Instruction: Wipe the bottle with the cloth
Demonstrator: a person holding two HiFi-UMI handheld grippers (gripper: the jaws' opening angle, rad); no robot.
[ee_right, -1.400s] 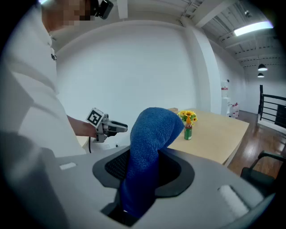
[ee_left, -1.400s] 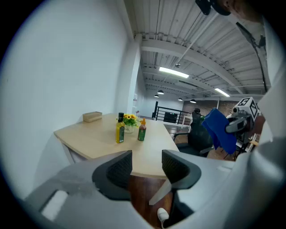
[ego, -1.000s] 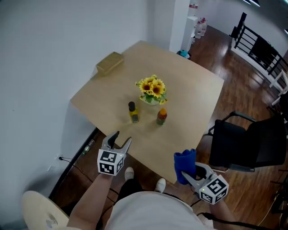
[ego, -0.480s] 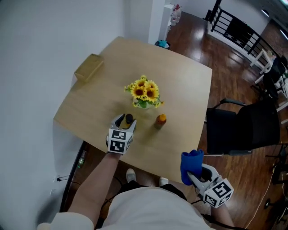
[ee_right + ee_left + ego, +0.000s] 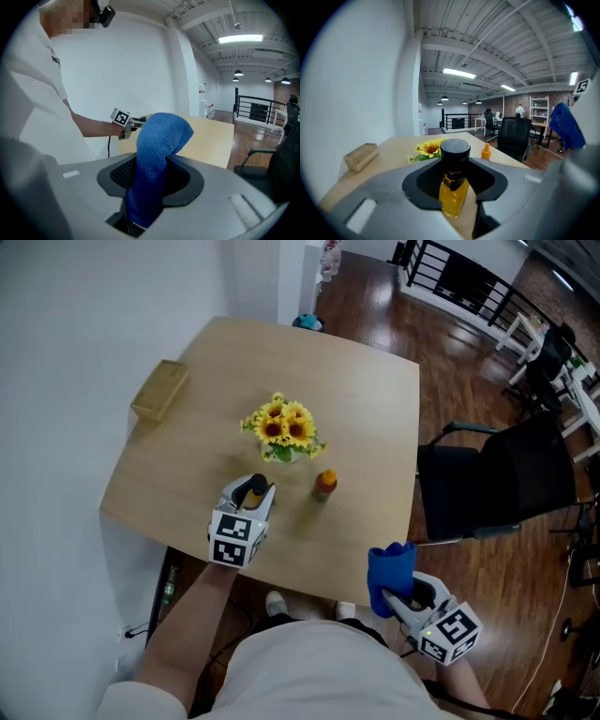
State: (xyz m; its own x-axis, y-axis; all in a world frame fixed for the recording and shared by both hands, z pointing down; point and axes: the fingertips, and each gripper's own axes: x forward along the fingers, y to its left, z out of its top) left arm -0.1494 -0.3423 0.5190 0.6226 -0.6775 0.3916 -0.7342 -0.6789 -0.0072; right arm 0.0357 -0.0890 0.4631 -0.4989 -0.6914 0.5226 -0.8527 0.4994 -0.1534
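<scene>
Left gripper view alone, fingers (image 5: 379, 199) clamping bottle (image 5: 453, 192)

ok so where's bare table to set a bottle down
Bare: the far right table stretch from the sunflowers toward the chair, and the strip between wooden block and sunflowers. Crowded: near edge, around black-capped bottle, sunflowers, orange-capped bottle.

Table (image 5: 375, 381): box (image 5: 159, 390), sunflowers (image 5: 279, 425), orange bottle (image 5: 323, 486), yellow bottle (image 5: 453, 194)

Bottle (image 5: 453, 190) stands on the table (image 5: 361, 381) before the flowers (image 5: 279, 426) (smaller bottle (image 5: 323, 486) rightward).
</scene>
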